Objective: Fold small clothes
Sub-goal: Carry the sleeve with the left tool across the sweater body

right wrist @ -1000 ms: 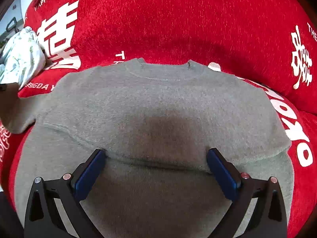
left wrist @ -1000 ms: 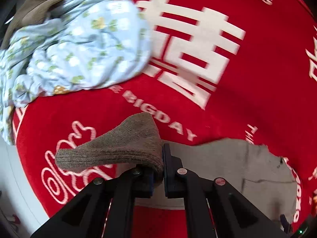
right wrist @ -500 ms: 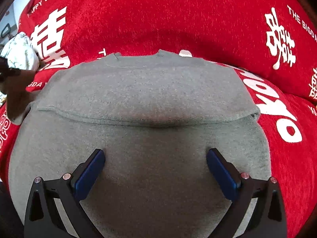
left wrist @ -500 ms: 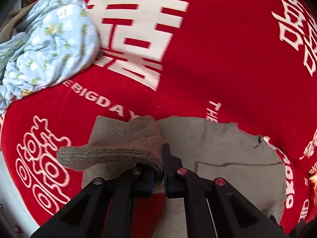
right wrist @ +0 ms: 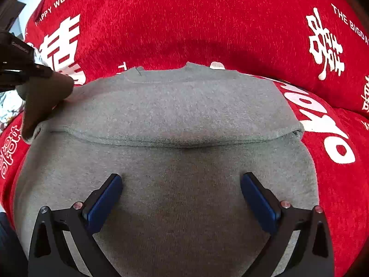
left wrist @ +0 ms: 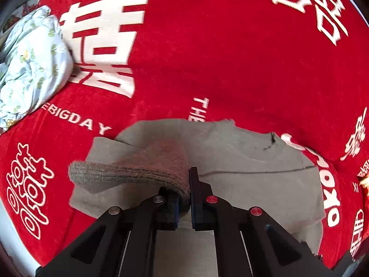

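Red blanket [right wrist: 184, 23] is covered at 6 o'clock by a grey sweater [right wrist: 184, 184]. Its sleeve [left wrist: 129, 170] is clamped in the left gripper [left wrist: 184, 198]; right gripper [right wrist: 182, 191] fingers are held apart above it. Sleeve-folding is judged underway; laying it across is called for next.

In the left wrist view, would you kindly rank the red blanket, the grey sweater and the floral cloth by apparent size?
1. red blanket, which fills most of the view.
2. grey sweater.
3. floral cloth, partly cut off at the edge, so its rank is unsure.
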The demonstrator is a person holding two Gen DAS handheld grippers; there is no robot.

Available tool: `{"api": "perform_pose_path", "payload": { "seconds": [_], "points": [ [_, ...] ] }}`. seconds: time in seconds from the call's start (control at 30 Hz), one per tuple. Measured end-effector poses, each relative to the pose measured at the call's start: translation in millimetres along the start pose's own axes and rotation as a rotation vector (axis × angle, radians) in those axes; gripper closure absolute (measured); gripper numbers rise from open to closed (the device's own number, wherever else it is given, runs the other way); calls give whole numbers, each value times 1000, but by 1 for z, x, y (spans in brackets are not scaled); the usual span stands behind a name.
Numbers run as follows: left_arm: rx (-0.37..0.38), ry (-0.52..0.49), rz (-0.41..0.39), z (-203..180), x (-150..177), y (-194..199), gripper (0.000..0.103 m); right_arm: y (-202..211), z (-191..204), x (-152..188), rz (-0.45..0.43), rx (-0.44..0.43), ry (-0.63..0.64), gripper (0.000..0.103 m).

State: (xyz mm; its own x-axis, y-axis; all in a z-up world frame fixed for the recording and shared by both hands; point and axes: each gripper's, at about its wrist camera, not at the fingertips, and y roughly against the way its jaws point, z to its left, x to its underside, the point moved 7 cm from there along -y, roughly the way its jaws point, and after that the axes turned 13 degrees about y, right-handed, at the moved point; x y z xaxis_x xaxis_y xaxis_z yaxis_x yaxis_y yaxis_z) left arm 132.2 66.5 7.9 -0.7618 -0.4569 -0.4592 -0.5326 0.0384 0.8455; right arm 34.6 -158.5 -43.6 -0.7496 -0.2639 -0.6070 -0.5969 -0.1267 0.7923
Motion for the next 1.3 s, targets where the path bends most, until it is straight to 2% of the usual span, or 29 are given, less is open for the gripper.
{"api": "perform_pose_path", "payload": {
  "seconds": [0.27, 0.5, 0.9, 1.2, 1.3],
  "points": [
    [0, -63, 24, -43, 22, -4, 95, 5, -3, 2, -10, -54, -23, 1],
    [13, -113, 23, -78, 39, -4, 95, 20, 2, 24, 11, -17, 123, 1],
    [57, -184, 48, -131, 67, -3, 95, 29, -4, 36, -43, -43, 105, 1],
    [94, -286, 49, -174, 85, 7, 95, 31, -6, 36, -63, -64, 90, 1],
    [119, -334, 74, -187, 96, 4, 95, 31, -7, 36, -73, -77, 79, 1]
  ]
}}
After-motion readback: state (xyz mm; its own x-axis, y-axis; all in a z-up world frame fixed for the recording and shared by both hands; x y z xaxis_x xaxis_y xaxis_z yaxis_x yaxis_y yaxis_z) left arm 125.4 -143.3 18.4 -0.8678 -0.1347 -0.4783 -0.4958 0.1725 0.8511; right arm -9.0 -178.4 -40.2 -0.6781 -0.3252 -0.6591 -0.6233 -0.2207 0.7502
